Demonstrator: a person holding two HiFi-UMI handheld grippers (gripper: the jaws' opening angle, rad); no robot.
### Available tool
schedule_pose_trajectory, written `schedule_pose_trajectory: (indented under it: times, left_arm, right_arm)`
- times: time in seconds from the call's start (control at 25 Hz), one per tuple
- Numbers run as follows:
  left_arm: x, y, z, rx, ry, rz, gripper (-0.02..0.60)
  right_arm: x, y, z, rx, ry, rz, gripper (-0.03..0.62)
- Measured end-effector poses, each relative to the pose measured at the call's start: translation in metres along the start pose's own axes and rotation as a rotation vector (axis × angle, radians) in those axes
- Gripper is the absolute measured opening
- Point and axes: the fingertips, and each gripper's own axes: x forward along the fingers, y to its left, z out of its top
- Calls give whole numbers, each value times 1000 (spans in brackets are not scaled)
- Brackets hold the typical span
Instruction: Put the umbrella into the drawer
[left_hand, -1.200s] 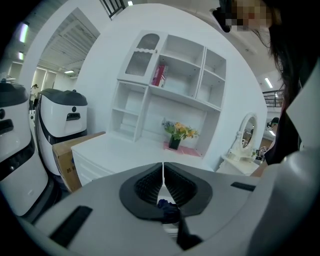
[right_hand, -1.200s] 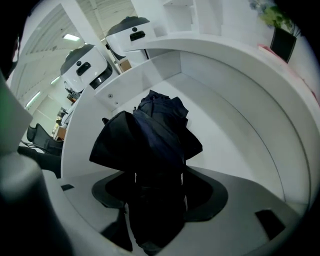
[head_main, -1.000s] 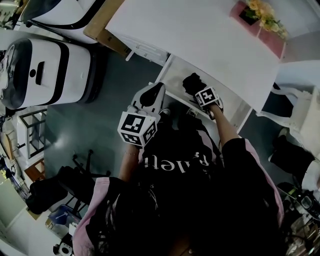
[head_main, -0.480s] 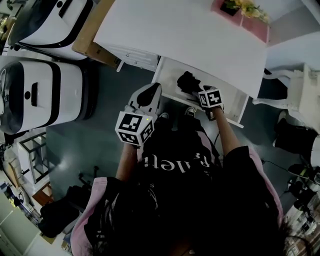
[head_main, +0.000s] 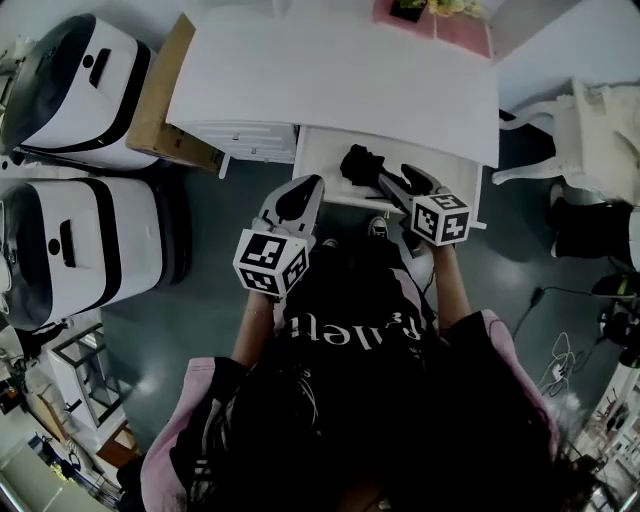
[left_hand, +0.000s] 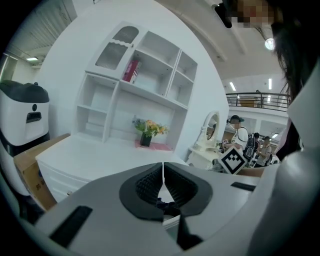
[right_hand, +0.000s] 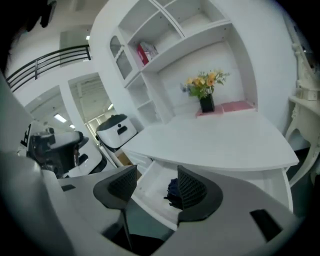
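Note:
The dark folded umbrella (head_main: 362, 165) lies inside the open white drawer (head_main: 320, 150) under the desk top (head_main: 330, 75). In the right gripper view the umbrella (right_hand: 173, 192) shows in the drawer (right_hand: 152, 187) between the parted jaws. My right gripper (head_main: 408, 182) is open just behind the umbrella's near end, holding nothing. My left gripper (head_main: 303, 190) hovers at the drawer's front left edge; its pads (left_hand: 172, 182) are pressed together in the left gripper view, so my left gripper (left_hand: 163, 180) is shut.
Two large white and black machines (head_main: 75, 245) (head_main: 70, 85) stand on the floor at left, beside a cardboard box (head_main: 165, 100). A flower vase (head_main: 410, 8) sits at the desk's back. A white chair (head_main: 600, 125) stands at right. Shelves (left_hand: 135, 85) rise behind the desk.
My right gripper has drawn back a little toward the person, and the umbrella stays in the drawer. The head camera has tilted, so the desk sits higher in view.

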Motion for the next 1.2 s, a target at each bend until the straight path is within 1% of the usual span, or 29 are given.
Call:
schedule_pose_trajectory:
  times: [0.12, 0.24, 0.28, 0.32, 0.36, 0.4, 0.64, 0.8, 1.0, 1.2]
  left_arm:
    - [-5, -8, -2, 24, 11, -56, 21]
    - [-11, -16, -6, 42, 23, -112, 21]
    - [-13, -18, -8, 46, 27, -129, 21]
    - [-15, -21, -10, 49, 30, -144, 21]
    - [-17, -25, -11, 52, 32, -158, 21]
    - [-18, -28, -13, 55, 35, -172, 21]
    - [-25, -53, -19, 52, 44, -251, 21]
    - [-28, -74, -19, 60, 33, -281, 21]
    - [-33, -98, -14, 63, 9, -280, 21]
    - [-47, -122, -16, 54, -9, -241, 21]
  right_arm:
    - [-25, 22, 15, 25, -99, -5, 279]
    - [-47, 41, 21, 41, -183, -34, 268]
    - [-53, 45, 21, 46, -207, -53, 241]
    - [-60, 49, 20, 54, -228, -73, 179]
    - [-65, 52, 18, 63, -245, -90, 132]
    - [-70, 55, 15, 72, -254, -99, 127]
    - [-93, 74, -8, 78, -242, -132, 121]
    - [-107, 80, -16, 71, -237, -132, 112]
    - [-123, 83, -20, 71, -243, -107, 103]
    - [-148, 91, -32, 54, -240, -67, 86]
